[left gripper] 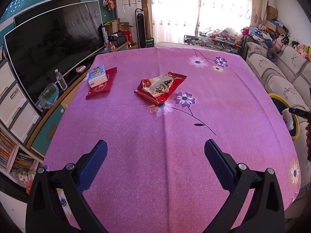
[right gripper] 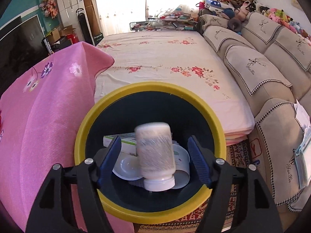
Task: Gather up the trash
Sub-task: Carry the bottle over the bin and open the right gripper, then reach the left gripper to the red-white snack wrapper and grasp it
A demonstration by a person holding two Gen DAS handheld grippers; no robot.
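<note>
A red and gold snack wrapper lies on the pink flowered tablecloth, well ahead of my open, empty left gripper. My right gripper is open above the yellow-rimmed dark bin. A white plastic bottle, cap down and motion-blurred, is between the fingers without touching them, over the bin's mouth. Inside the bin lie a green and white box and white cups. The bin and bottle also show at the right edge of the left wrist view.
A tissue pack sits on a red envelope at the table's left. A TV and cabinet with a water bottle stand to the left. A flowered mattress and a sofa lie beyond the bin.
</note>
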